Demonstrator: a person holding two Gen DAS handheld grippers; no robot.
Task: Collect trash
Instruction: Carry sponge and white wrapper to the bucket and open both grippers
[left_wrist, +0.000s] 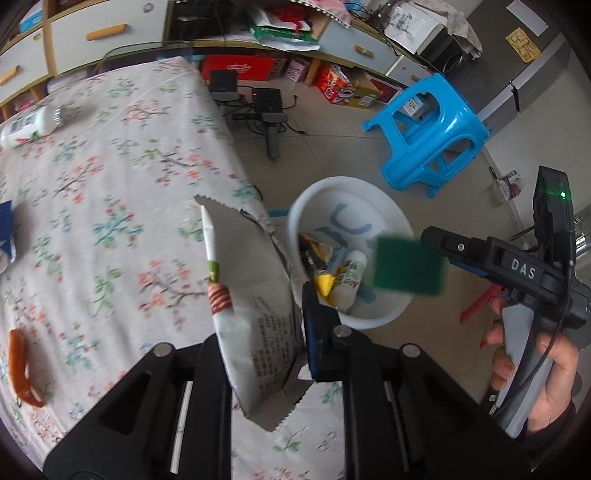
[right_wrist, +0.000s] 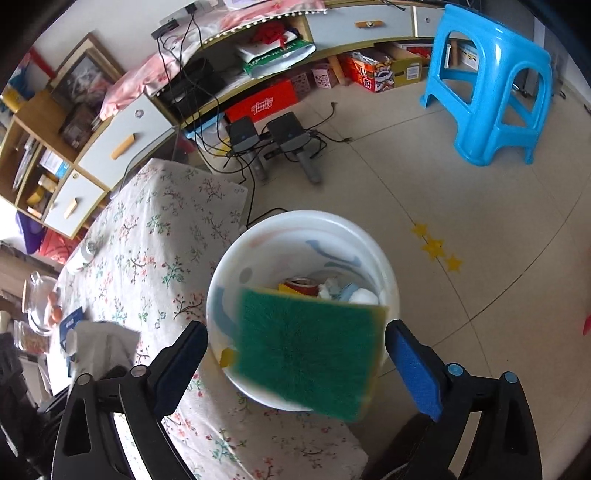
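Observation:
My left gripper (left_wrist: 266, 343) is shut on a white snack wrapper (left_wrist: 251, 302) with a zigzag edge, held upright at the table's edge beside the white bin (left_wrist: 314, 192). The bin (right_wrist: 295, 218) stands on the floor against the table, with a small bottle (left_wrist: 351, 280), yellow scraps and a red can (right_wrist: 303, 286) inside. My right gripper (right_wrist: 295, 332) is open above the bin. A green and yellow sponge (right_wrist: 310, 350) hangs blurred between its jaws, with a gap to the left pad. The left wrist view shows the sponge (left_wrist: 408, 266) in the air off the right gripper's tip.
The table with the flowered cloth (left_wrist: 110, 184) carries a white bottle (left_wrist: 29, 125) and an orange sausage (left_wrist: 20, 365). A blue stool (right_wrist: 491, 85) stands on the tiled floor. Two black devices with cables (right_wrist: 266, 136) lie near the shelf unit. A hand (left_wrist: 546, 369) grips the right gripper's handle.

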